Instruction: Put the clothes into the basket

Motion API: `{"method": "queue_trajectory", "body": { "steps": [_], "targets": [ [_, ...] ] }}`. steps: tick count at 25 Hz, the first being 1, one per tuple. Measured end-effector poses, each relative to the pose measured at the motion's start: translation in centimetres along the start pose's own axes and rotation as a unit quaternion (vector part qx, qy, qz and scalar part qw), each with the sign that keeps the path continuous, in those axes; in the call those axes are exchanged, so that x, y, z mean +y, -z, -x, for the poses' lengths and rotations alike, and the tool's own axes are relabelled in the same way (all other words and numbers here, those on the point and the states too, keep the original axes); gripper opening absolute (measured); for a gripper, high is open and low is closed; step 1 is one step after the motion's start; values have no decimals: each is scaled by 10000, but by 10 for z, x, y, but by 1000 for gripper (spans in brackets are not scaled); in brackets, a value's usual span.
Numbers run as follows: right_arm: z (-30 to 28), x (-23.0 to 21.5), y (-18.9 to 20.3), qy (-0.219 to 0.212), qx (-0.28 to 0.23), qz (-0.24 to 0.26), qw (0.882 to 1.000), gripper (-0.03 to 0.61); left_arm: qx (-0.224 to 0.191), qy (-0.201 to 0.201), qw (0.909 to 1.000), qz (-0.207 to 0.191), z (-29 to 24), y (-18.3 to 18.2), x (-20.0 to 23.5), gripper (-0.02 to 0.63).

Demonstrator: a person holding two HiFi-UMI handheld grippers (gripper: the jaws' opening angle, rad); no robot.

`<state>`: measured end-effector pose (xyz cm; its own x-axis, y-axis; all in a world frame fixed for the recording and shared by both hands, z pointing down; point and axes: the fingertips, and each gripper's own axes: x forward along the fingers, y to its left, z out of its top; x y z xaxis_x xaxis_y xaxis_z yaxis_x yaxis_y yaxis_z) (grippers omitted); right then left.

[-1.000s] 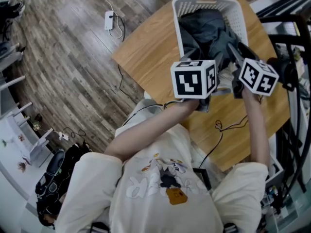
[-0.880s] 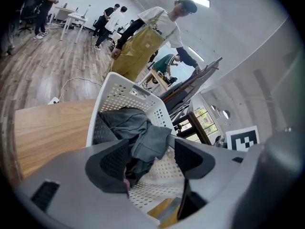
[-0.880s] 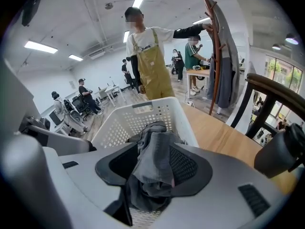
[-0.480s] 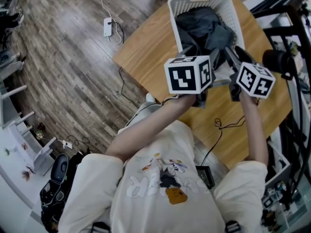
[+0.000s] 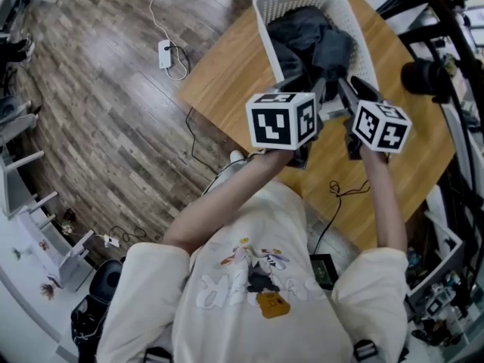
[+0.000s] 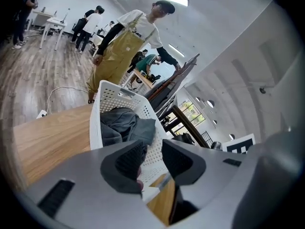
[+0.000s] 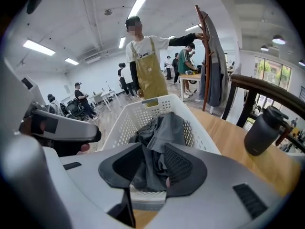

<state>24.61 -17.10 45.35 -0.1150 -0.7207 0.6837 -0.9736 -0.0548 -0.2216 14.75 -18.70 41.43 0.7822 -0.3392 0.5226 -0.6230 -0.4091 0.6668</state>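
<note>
A white perforated basket [image 5: 261, 21] stands on the wooden table [image 5: 227, 74] with dark grey clothes [image 5: 310, 36] heaped inside. Both grippers hover at its near end. In the left gripper view the basket [image 6: 102, 113] and clothes [image 6: 124, 125] lie ahead of my left gripper [image 6: 153, 159]. Its jaws have just been closing, but a gap remains with nothing in it. My right gripper [image 7: 153, 163] has also been closing and is empty, with the clothes [image 7: 159, 132] beyond it in the basket [image 7: 143, 109]. In the head view the left gripper [image 5: 318, 100] and right gripper [image 5: 348, 89] sit side by side.
A dark flask [image 7: 262, 132] stands on the table right of the basket. A thin cable [image 5: 348, 195] lies on the table near me. A person in an apron [image 7: 145, 61] stands beyond the basket by a coat rack [image 7: 209, 56]. A power strip [image 5: 164, 51] lies on the floor.
Both grippers have drawn back from the basket's near end toward me and risen slightly. The clothes stay in the basket.
</note>
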Motion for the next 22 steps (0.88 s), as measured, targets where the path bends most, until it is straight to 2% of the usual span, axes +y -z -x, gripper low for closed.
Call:
{"method": "queue_trajectory", "body": {
  "steps": [2, 5, 9, 14, 18, 22],
  "targets": [
    [8, 9, 0, 107, -135, 95, 9998, 148, 41, 7, 10000, -32, 7, 3, 0, 121],
    [19, 19, 6, 189, -359, 66, 9992, 122, -50, 124, 9999, -73, 14, 7, -4, 12],
    [32, 35, 21, 183, -479, 0, 9987, 102, -204, 351, 9988, -287, 30, 11, -16, 11],
    [61, 56, 25, 302, -752, 38, 9967, 72, -106, 703, 9959, -565, 58, 20, -36, 11],
    [78, 66, 29, 434, -888, 374, 9944, 45, 105, 1107, 9861, -1233, 79, 42, -57, 2],
    [97, 85, 33, 557, -1089, 553, 9910, 28, -83, 1272, 9791, -1582, 113, 51, -65, 0]
  ]
}}
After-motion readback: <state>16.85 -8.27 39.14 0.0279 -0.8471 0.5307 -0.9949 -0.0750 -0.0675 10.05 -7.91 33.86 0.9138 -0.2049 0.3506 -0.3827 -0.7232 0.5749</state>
